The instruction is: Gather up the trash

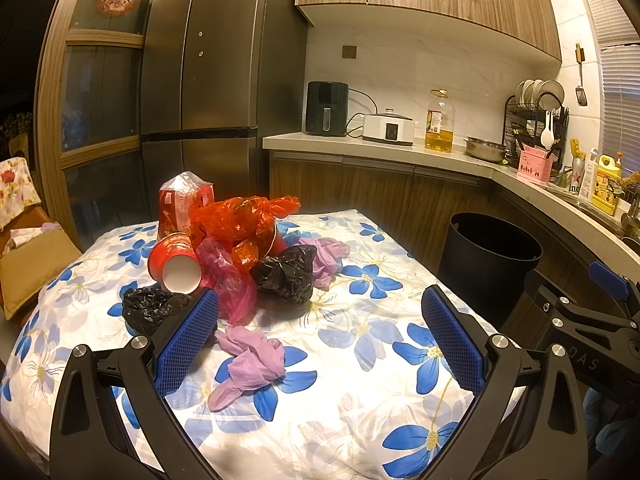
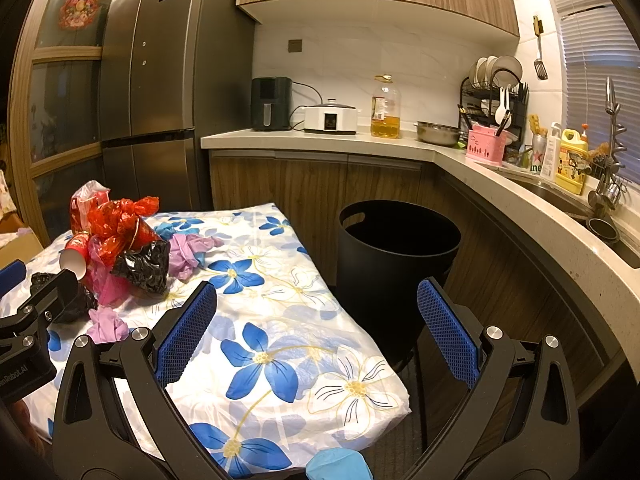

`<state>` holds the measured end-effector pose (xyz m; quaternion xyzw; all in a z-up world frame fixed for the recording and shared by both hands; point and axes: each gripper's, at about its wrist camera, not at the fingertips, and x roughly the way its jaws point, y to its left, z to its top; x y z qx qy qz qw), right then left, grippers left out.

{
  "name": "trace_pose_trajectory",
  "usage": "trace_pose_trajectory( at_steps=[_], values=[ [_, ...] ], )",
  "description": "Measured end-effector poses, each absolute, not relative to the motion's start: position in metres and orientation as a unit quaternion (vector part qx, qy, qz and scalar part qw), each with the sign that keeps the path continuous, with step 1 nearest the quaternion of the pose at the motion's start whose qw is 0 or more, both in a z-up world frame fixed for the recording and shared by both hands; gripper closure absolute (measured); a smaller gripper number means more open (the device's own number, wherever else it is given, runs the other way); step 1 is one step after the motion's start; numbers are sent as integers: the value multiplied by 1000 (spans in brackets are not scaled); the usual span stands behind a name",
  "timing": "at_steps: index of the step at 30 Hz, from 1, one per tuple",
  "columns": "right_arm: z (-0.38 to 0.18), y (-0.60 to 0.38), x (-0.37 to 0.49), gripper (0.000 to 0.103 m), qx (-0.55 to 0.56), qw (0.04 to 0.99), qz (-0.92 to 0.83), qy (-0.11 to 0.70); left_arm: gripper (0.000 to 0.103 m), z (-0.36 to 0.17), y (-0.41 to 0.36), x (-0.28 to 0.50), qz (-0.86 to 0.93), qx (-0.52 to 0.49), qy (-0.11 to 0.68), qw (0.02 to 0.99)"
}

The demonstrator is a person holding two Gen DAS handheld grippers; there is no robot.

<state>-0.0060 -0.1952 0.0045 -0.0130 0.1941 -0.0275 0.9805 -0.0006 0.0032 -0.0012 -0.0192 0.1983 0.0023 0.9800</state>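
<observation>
A pile of trash lies on the flowered table (image 1: 360,412): a red paper cup (image 1: 176,264) on its side, a red plastic bag (image 1: 240,220), a pink bag (image 1: 228,280), two black bags (image 1: 286,274) (image 1: 152,308) and purple gloves (image 1: 252,360). The black bin (image 1: 490,250) stands on the floor right of the table; it also shows in the right wrist view (image 2: 394,256). My left gripper (image 1: 320,312) is open and empty, just in front of the pile. My right gripper (image 2: 318,304) is open and empty over the table's right edge, near the bin.
A red packet (image 1: 180,200) stands behind the pile. A fridge (image 1: 208,60) is beyond the table. The counter (image 2: 320,138) carries an air fryer, cooker, oil bottle, bowl and dish rack. A sink (image 2: 560,196) is at the right. A chair (image 1: 32,264) stands left.
</observation>
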Motion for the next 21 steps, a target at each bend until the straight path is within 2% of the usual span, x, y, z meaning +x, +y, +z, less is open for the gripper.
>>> trace_pose_trajectory(
  at_steps=[21],
  values=[
    [3,-195,-5,4,-13,980,-27,194,5,-1,-5,-4,1,-20,198,980]
  ],
)
